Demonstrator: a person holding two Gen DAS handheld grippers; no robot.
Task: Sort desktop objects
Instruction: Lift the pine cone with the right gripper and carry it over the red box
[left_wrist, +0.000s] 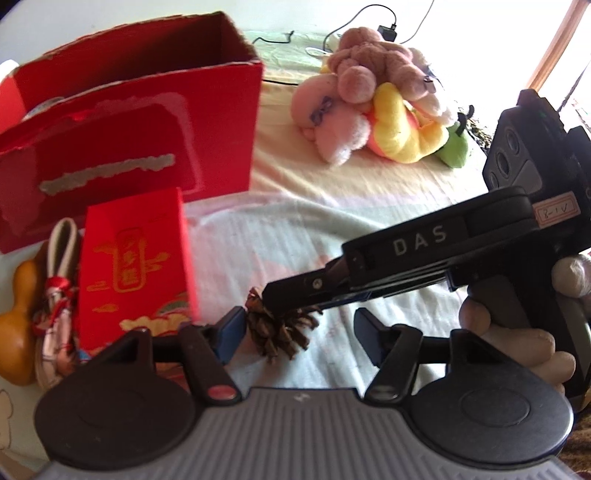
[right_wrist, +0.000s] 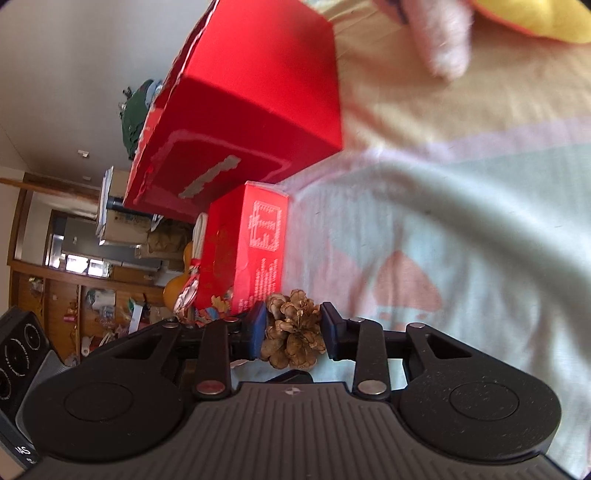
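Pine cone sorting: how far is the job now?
In hand: the right hand-held gripper grips the pine cone; the left hand-held gripper is open beside it. Left: gourd, small red box and plush toys lie outside the big red box.

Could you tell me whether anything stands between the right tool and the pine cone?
Nothing visible does. The right tool already has the pine cone between its fingers, which sit against the cone's two sides on the cloth. The small red box stands just beyond it, not in between.
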